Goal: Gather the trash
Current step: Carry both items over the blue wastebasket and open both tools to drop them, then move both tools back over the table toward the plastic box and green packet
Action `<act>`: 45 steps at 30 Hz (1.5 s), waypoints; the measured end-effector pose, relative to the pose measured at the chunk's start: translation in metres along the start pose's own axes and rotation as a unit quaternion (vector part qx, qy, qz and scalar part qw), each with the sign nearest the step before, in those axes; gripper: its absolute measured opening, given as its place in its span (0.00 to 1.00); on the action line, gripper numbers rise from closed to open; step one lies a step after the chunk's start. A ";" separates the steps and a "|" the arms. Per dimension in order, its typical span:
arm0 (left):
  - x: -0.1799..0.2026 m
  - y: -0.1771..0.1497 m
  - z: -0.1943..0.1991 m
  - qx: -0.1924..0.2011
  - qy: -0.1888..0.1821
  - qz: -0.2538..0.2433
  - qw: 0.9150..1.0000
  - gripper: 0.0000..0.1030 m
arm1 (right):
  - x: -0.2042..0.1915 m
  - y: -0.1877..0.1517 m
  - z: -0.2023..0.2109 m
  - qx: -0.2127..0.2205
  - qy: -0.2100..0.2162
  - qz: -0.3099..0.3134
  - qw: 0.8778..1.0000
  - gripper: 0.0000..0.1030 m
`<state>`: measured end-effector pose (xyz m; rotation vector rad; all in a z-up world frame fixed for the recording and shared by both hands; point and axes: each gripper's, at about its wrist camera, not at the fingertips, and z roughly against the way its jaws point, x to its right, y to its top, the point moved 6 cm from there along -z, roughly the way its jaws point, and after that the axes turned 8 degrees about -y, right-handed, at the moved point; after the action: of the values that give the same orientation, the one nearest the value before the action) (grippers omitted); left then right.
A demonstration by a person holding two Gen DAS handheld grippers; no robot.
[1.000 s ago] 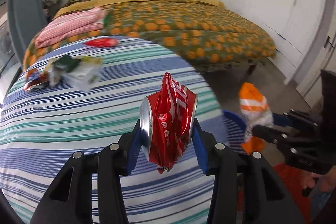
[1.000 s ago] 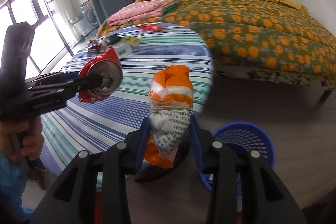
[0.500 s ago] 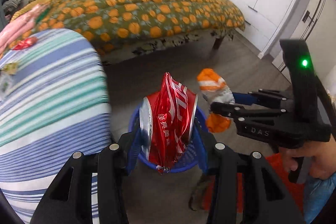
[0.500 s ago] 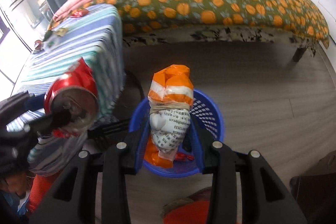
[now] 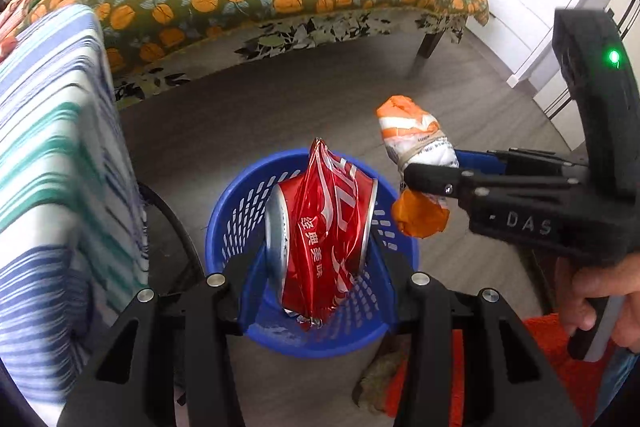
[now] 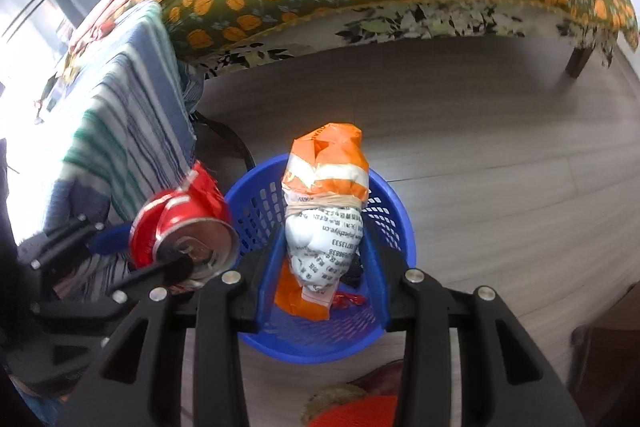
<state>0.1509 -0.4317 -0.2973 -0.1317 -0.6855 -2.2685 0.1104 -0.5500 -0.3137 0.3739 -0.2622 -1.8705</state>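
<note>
Left gripper (image 5: pixel 320 259) clamped on crushed red can (image 5: pixel 320 227) | right gripper (image 6: pixel 324 267) clamped on orange-white wrapper bundle (image 6: pixel 324 211) | both above blue basket (image 6: pixel 396 223) on floor

We see a crushed can (image 5: pixel 324 227) of thin, glossy red metal with a bare silvery rim, creased all over. At about two o'clock from it, the wrapper bundle (image 5: pixel 420 155) looks like crinkled plastic film, orange and white, semi-glossy, bound by a rubber band. The basket (image 5: pixel 236 223) below is smooth blue plastic with perforated walls. Both grippers, left (image 5: pixel 320 267) and right (image 6: pixel 324 259), are matt black plastic with shiny metal screws. The striped cloth (image 5: pixel 52 155) at nine o'clock looks woven and matt; the floor (image 6: pixel 480 131) resembles matt grey wood.
</note>
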 end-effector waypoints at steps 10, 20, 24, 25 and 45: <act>-0.007 0.002 -0.034 -0.010 0.022 0.004 1.000 0.70 | 0.015 0.011 -0.012 -0.006 0.028 -0.043 0.999 0.56; 0.013 -0.006 0.046 0.063 0.003 -0.011 0.998 0.80 | 0.016 0.023 0.046 0.097 0.004 -0.075 0.992 0.62; 0.004 -0.029 0.101 0.099 0.007 -0.015 0.995 0.84 | 0.000 0.023 0.077 0.161 -0.023 -0.062 0.985 0.62; -0.001 -0.035 0.111 0.105 0.011 -0.013 0.994 0.85 | -0.006 0.023 0.082 0.171 -0.031 -0.053 0.983 0.62; -0.239 -0.157 0.281 0.154 0.194 0.158 0.956 0.85 | -0.276 -0.051 0.086 0.192 0.047 0.218 0.956 0.62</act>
<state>0.1824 -0.0446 -0.1965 0.3252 -0.7345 -1.7849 0.1148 -0.2724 -0.2171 0.6136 -0.5981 -1.3595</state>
